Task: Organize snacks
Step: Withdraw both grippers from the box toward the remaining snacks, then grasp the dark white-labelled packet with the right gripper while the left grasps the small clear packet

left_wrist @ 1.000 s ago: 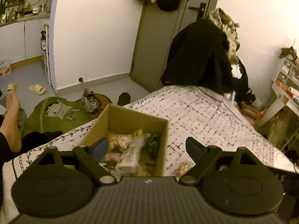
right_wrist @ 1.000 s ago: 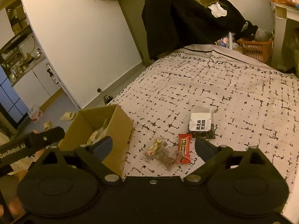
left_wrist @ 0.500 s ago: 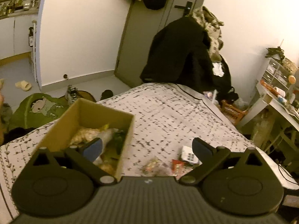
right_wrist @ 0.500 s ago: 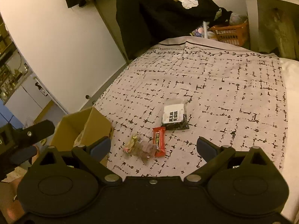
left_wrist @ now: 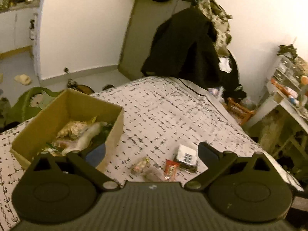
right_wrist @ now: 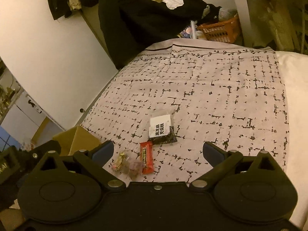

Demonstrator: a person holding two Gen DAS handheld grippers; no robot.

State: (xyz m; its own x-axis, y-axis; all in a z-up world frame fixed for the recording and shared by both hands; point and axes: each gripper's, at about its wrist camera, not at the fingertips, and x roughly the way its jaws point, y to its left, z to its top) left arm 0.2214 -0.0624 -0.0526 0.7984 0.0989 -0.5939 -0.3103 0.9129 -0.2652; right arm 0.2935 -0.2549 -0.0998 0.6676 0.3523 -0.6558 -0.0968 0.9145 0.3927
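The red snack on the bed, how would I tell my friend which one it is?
Find the bed with the black-speckled cover, then the cardboard box at its edge. Three snacks lie just beside it. The red bar is the middle one, between crinkly clear candies and a black bag with a white label.

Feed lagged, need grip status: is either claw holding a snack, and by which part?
Nothing is held. The left claw and right claw are both open and empty; the red bar lies untouched on the bed.

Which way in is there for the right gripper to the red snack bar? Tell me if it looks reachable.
Probably yes: the right gripper is open and empty, and the red snack bar lies uncovered on the bedspread just ahead, between its fingers.
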